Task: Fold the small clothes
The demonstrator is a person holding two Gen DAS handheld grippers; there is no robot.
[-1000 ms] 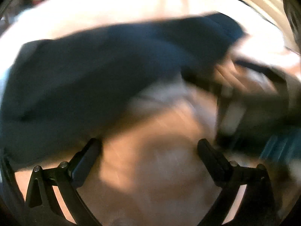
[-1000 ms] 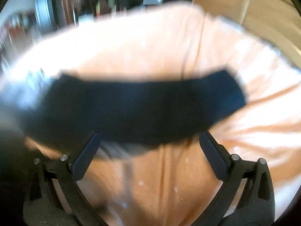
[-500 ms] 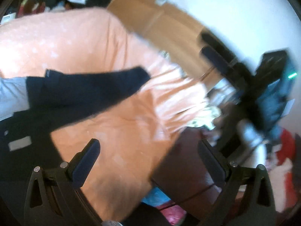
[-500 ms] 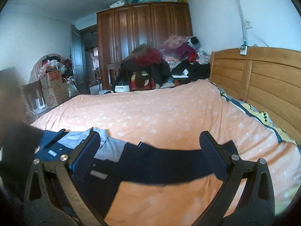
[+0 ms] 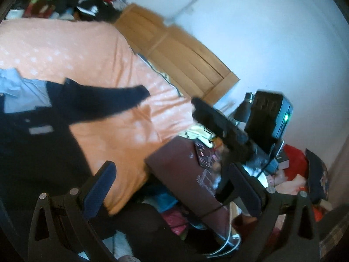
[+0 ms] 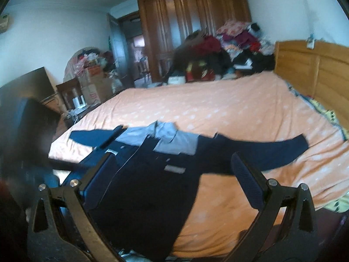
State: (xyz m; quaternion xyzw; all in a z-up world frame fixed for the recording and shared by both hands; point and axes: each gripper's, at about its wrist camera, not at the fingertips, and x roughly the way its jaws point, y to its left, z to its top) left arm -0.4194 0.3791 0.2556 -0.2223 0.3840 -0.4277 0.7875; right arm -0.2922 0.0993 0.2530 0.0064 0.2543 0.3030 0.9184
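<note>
Currently: both claws wide, empty, off the garment.
Navy shirt (image 6: 152, 174) lies flat at the bed's (image 6: 218, 109) near edge, sleeves running along that edge, hem overhanging. Right claw (image 6: 174, 181) faces its body squarely, nearer; left claw (image 5: 174, 187) points past the bed's corner. No containers seen.

Cluttered bedroom, wooden wardrobe (image 6: 192, 26)

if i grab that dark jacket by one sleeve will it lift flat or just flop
The dark jacket would probably flop: it lies limp, its hem hanging over the edge of the bed. Its spread sleeve would likely rise first, dragging the body behind.
</note>
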